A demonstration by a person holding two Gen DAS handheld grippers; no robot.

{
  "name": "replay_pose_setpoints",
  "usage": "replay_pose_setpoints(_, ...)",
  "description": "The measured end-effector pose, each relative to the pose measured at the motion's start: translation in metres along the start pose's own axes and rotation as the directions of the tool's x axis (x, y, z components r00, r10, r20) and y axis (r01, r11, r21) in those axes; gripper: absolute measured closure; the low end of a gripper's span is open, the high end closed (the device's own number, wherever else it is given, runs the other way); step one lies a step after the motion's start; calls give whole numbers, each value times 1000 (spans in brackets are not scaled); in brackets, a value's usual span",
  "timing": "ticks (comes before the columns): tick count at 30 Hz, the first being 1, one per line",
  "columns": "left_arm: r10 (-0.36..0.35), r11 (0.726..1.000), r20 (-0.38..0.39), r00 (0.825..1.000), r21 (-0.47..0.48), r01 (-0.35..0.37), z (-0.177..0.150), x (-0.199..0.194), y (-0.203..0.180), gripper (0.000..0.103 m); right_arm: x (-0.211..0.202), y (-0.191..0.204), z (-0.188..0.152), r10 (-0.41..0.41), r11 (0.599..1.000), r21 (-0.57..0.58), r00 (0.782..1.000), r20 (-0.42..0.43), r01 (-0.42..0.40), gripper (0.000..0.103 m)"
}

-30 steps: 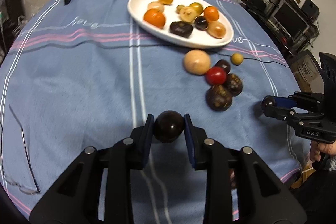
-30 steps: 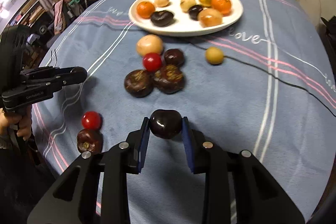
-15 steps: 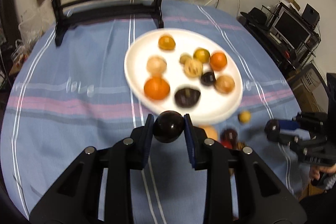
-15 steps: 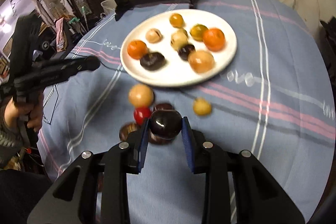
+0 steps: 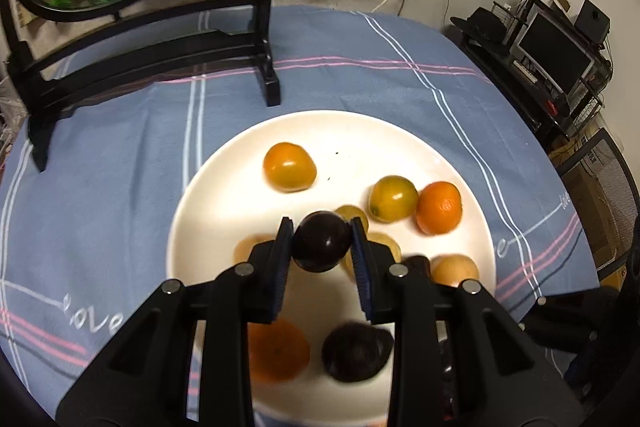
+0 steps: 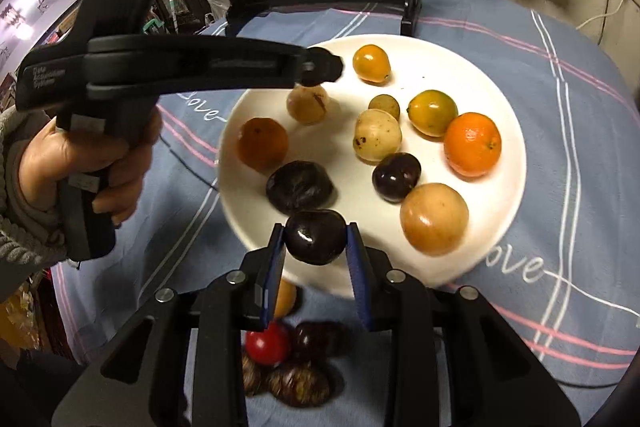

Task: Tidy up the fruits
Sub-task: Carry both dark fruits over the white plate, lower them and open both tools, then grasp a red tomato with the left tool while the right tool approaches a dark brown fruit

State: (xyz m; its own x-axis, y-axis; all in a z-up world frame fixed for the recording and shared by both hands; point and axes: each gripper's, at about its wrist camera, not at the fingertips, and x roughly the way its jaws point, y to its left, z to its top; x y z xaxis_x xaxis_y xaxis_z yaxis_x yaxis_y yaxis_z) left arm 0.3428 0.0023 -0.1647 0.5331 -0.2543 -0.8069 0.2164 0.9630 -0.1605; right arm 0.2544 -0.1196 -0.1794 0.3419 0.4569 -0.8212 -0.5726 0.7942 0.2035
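Observation:
My left gripper is shut on a dark round plum and holds it above the middle of the white plate. My right gripper is shut on another dark plum over the plate's near rim. The left gripper also shows in the right wrist view, over the plate's far left side. The plate holds several fruits: oranges, yellow fruits and dark fruits.
On the blue striped cloth near my right gripper lie a red tomato and dark fruits. A black stand with a round painted screen stands behind the plate. A desk with a monitor is at the right.
Both grippers have moved forward toward the plate with their plums. The left one is now above the plate's middle, the right one at its near rim.

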Motion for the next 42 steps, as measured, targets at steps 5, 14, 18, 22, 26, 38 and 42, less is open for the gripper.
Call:
replay_pose_setpoints(5, -5, 1000, -23, 1000, -9, 4, 6, 25, 3, 74, 11, -5, 2, -15, 1000, 8, 1000, 0, 15, 71)
replay_pose_setpoints(14, 14, 999, 29, 999, -41, -13, 0, -3, 9, 49, -18, -3, 1, -12, 999, 30, 997, 78, 10, 43)
replay_pose_setpoints(18, 39, 996, 47, 998, -77, -36, -28, -40, 16, 36, -44, -5, -15, -1, 996, 93, 995, 98, -8, 43)
replay_pose_setpoints(22, 55, 990, 0, 998, -134, -54, -83, -68, 19, 30, -65, -8, -57, 31, 978, 204, 996, 88, -48, 43)
replay_pose_setpoints(26, 64, 984, -77, 995, -160, -75, -148, -84, 14, 24, -74, -1, -93, 34, 972, 234, 999, 24, -38, 43)
replay_pose_setpoints(38, 14, 1000, -147, 989, -10, -15, -228, -120, -38, 16, -101, 19, -115, -9, 975, 220, 999, 48, -2, 23)
replay_pose_setpoints(42, 11, 999, -174, 985, 37, -5, -236, -120, -51, 16, -101, 22, -119, -7, 977, 213, 999, 38, -1, 22)
